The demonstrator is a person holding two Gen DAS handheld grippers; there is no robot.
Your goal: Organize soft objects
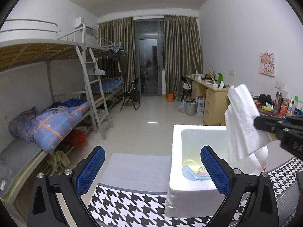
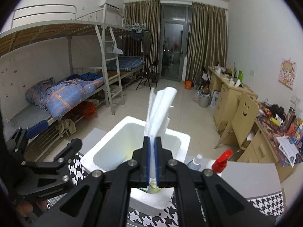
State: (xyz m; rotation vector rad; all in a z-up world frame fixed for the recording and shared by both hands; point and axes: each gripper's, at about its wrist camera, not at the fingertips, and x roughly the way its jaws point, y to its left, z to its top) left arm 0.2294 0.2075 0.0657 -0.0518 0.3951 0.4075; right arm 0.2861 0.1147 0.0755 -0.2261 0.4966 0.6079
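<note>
White folded cloth (image 2: 160, 111) stood pinched upright in the right gripper (image 2: 151, 162), jaws clamped on its lower edge above the open foam box (image 2: 181, 143) near the table's (image 1: 132, 208) far edge, apparently for dropping in, while the left gripper (image 1: 152, 170) waited spread apart and empty.

One foam box (image 1: 189, 187), two claws (image 1: 152, 167)

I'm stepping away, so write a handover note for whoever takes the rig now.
Right gripper: shut on the white towel, held above the open foam box.
Left gripper: open, empty, beside the box.
Done: a blue cloth and other small items already lie in the box.
Left: lower the towel into the box and release it. The houndstooth cloth under the box shows nothing else soft.
</note>
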